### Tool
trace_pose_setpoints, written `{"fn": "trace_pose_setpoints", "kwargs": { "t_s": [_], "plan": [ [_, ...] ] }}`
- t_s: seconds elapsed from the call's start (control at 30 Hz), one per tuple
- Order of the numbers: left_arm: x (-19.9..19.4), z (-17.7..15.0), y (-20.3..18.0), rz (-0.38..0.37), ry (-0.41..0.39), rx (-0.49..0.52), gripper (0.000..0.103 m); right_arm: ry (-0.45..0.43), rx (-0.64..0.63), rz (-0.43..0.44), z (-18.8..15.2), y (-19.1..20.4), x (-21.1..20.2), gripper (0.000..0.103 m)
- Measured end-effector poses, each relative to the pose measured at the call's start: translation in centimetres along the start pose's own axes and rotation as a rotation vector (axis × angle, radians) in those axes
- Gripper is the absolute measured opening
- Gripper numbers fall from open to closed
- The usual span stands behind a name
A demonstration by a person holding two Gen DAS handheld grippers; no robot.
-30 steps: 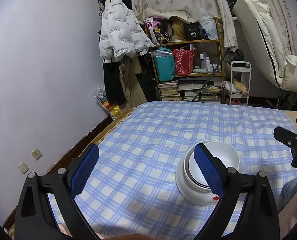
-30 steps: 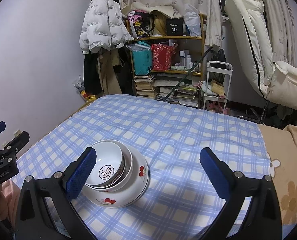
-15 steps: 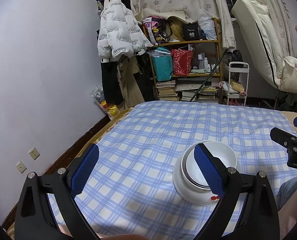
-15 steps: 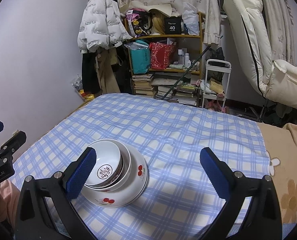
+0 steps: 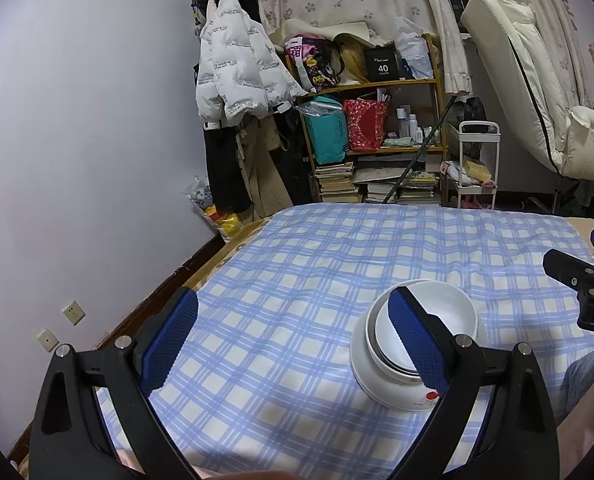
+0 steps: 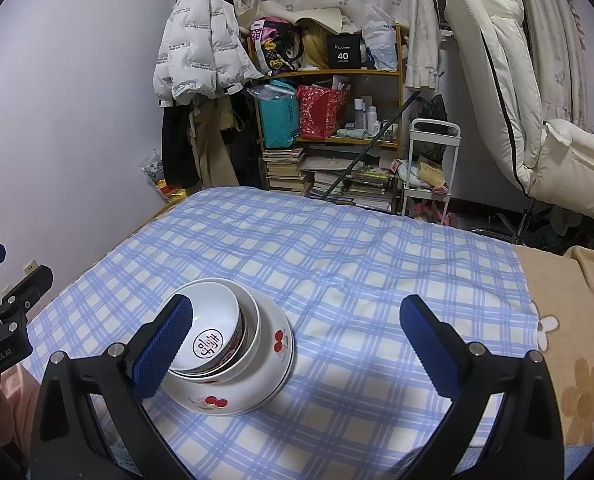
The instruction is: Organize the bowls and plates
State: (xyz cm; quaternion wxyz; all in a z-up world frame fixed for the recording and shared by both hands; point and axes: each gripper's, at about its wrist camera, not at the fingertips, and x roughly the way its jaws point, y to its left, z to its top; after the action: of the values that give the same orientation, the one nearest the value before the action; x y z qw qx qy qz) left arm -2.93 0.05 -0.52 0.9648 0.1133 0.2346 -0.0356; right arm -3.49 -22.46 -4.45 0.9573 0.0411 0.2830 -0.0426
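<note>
Both your claws have drifted slightly back; stack unmoved. Left claw gapes wide, empty; right claw likewise. Nested bowls sit on the cherry plate, resting on the checked bed.

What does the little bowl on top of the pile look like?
The small white glossy bowl looks ceramic. It has a round black emblem with a character printed inside its bottom and a dark patterned band round its outside. It sits upright, nested in a bigger white bowl on a cherry-patterned white plate, on the blue checked cloth. Neither tongs touch it.
</note>
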Motion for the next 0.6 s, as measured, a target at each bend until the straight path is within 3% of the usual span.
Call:
{"fn": "trace_pose_setpoints", "kwargs": {
  "t_s": [0.6],
  "plan": [
    [0.36, -0.16, 0.56, -0.008, -0.001, 0.013, 0.095, 0.001, 0.001, -0.001, 0.04, -0.07, -0.02, 0.103]
  ]
}}
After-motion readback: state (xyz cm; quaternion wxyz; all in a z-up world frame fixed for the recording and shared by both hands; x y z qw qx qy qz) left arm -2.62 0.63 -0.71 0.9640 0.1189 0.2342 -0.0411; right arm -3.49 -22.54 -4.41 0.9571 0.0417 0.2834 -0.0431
